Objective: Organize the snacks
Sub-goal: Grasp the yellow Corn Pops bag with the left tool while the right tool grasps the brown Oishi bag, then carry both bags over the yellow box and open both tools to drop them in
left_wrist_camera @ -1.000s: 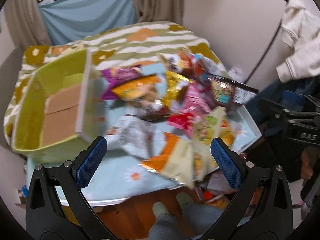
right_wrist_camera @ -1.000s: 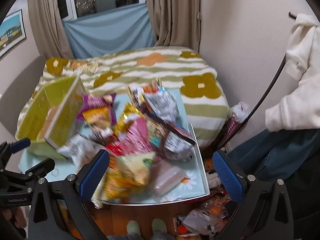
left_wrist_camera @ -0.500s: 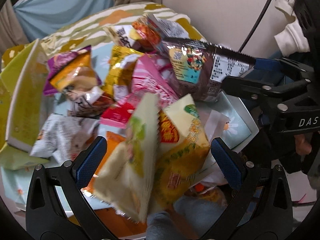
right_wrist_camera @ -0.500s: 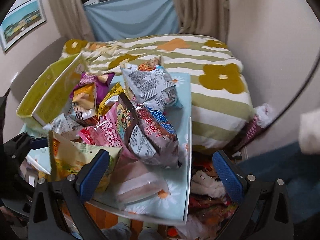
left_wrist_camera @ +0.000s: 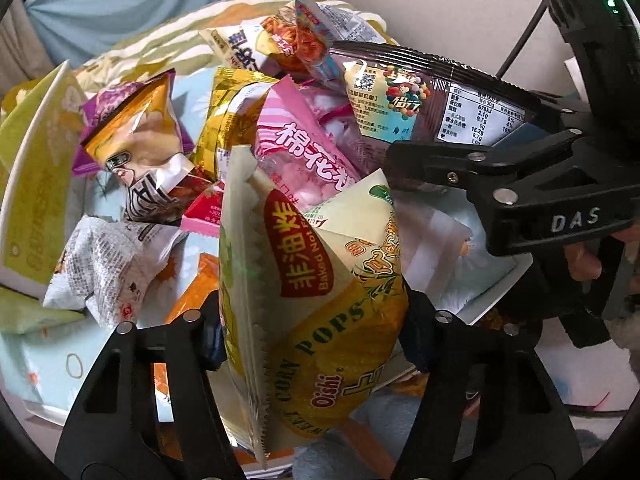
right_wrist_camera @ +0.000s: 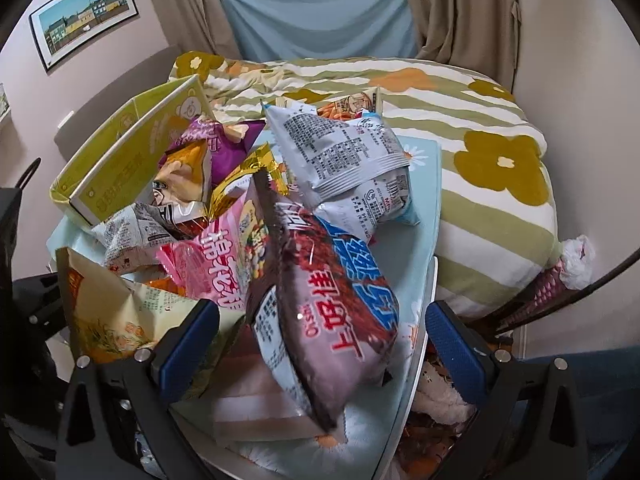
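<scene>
A heap of snack bags lies on a light blue flowered table [right_wrist_camera: 424, 216]. My left gripper [left_wrist_camera: 316, 332] is shut on a yellow corn pops bag [left_wrist_camera: 320, 300], which also shows at the left of the right wrist view [right_wrist_camera: 112, 304]. My right gripper [right_wrist_camera: 320, 340] is open, its blue pads on either side of a dark brown bag with blue lettering [right_wrist_camera: 324, 300] without pressing it; the same bag shows in the left wrist view [left_wrist_camera: 432, 96]. A pink marshmallow bag [left_wrist_camera: 304, 148] lies behind. A yellow-green box [right_wrist_camera: 132, 156] stands open at the table's left.
A grey-white bag [right_wrist_camera: 344, 168], a purple bag [left_wrist_camera: 120, 120], a gold bag [left_wrist_camera: 228, 120] and a white crumpled bag [left_wrist_camera: 104, 260] crowd the table. A flowered striped bed [right_wrist_camera: 480, 148] lies behind. A wall is at the right. Clutter sits on the floor [right_wrist_camera: 440, 400].
Both grippers have moved in toward the heap. My left gripper has shut on the corn pops bag. My right gripper has come around the dark brown bag, still open.
</scene>
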